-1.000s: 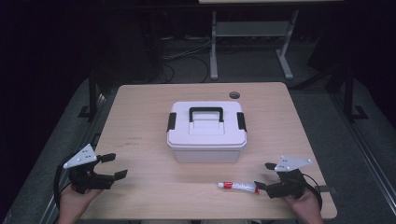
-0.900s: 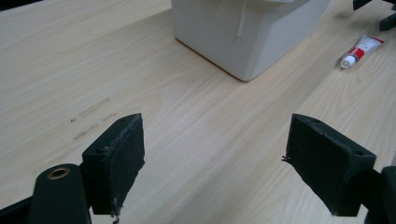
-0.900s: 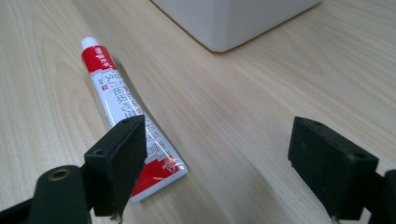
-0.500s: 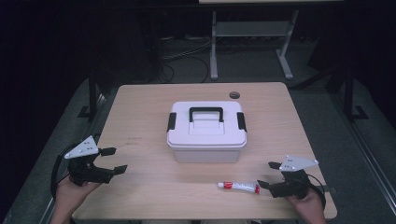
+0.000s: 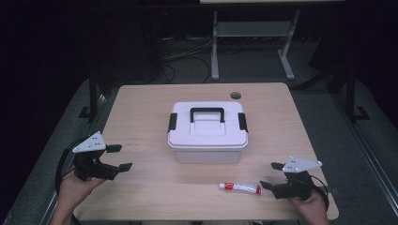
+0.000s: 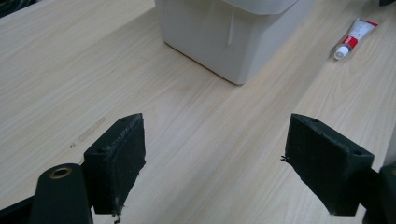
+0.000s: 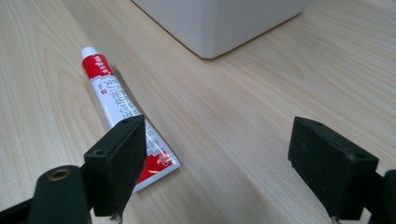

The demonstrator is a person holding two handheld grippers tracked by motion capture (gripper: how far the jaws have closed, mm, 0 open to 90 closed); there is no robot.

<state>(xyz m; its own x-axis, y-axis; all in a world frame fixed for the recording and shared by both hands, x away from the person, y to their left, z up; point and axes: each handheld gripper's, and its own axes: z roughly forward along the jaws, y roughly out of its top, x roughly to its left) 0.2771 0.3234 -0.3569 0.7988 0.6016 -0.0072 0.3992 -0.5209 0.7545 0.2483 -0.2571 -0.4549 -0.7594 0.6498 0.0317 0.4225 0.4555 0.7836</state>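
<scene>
The tube [image 5: 240, 188] lies flat on the table [image 5: 141, 117], near the front edge, just in front of the white box [image 5: 207, 136] w/ a black handle [image 5: 207, 112]. The right hand-held gripper [image 5: 272, 176] sits right by the tube's flat end, jaws wide apart, nothing in them. One jaw is just over that end. The left hand-held gripper [image 5: 119, 157] is at the table's left edge, well apart from the box, jaws wide apart too, holding nothing.
</scene>
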